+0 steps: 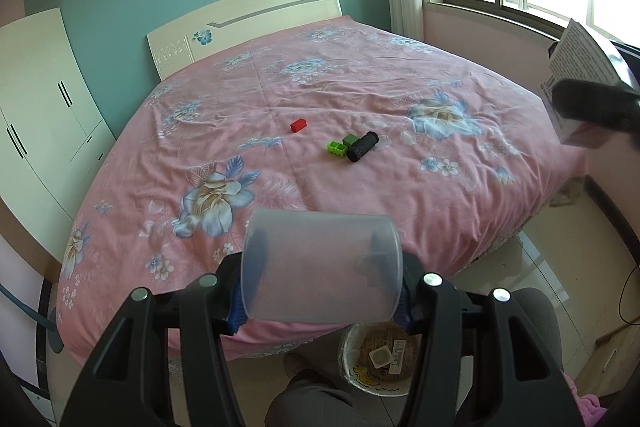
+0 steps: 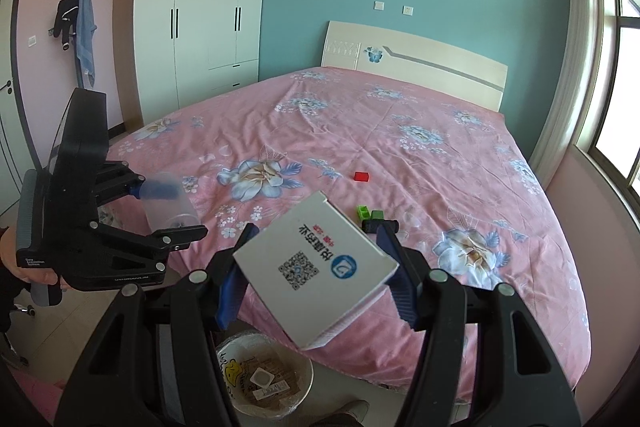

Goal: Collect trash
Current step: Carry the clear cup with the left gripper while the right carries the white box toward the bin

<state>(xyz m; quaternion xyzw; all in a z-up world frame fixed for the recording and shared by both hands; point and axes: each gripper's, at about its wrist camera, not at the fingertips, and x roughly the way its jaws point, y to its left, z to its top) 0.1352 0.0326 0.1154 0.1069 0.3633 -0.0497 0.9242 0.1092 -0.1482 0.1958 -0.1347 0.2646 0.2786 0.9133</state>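
A: Where do we stand with the bin (image 2: pixel 264 375)?

B: It sits on the floor below both our grippers, at the bed (image 2: pixel 360 131) edge. Our left gripper (image 1: pixel 322 267) clamps the cup (image 1: pixel 322 267) crosswise; our right gripper (image 2: pixel 316 267) pinches the box (image 2: pixel 316 267), tilted.

A: Which is nearer?

B: Hard to tell; in both views the bin shows just beneath the jaws. We judge either can drop first.
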